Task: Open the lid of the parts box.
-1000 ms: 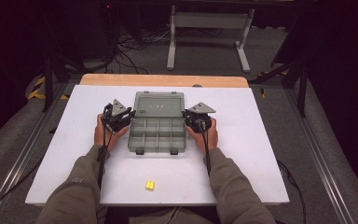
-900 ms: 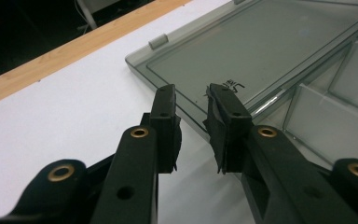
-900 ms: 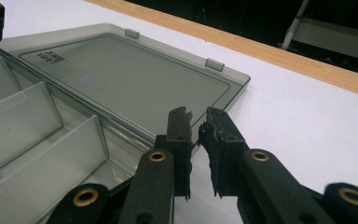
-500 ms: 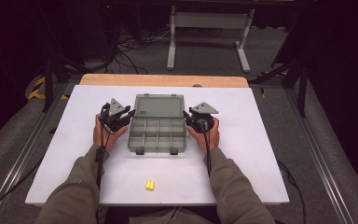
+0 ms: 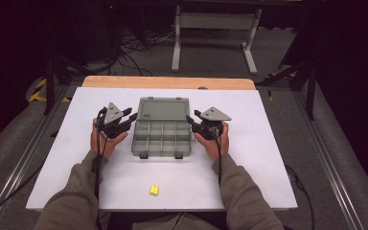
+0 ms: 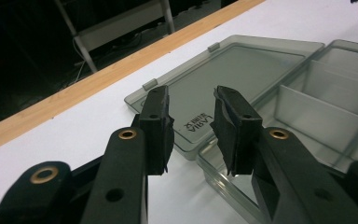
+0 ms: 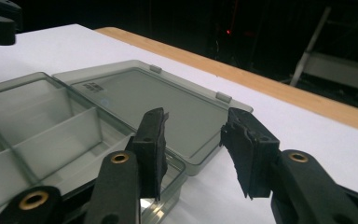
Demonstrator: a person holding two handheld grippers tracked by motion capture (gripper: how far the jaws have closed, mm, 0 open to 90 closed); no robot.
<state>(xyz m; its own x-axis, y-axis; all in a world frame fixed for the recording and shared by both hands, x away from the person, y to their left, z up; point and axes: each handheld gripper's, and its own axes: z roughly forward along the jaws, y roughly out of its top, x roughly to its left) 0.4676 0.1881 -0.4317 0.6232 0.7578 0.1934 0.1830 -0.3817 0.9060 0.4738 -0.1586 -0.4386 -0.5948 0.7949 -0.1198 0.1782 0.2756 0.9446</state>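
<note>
Translucent grey plastic compartment box (image 5: 163, 134) lies mid white tabletop (image 5: 268, 158), lid flat toward twelve o'clock, bare board all round. Left gripper (image 5: 124, 120) at nine, right gripper (image 5: 194, 123) at three, both parted, empty. Small yellow piece (image 5: 154, 190) lies at six.

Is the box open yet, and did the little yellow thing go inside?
The lid part looks done: the clear grey plastic compartment box lies open, its lid flat on the white table. In hand: the left tool and right tool sit open at the box's two sides, gripping nothing. Left: the small yellow piece rests on the table near the person, outside the box, whose compartments look empty.
</note>
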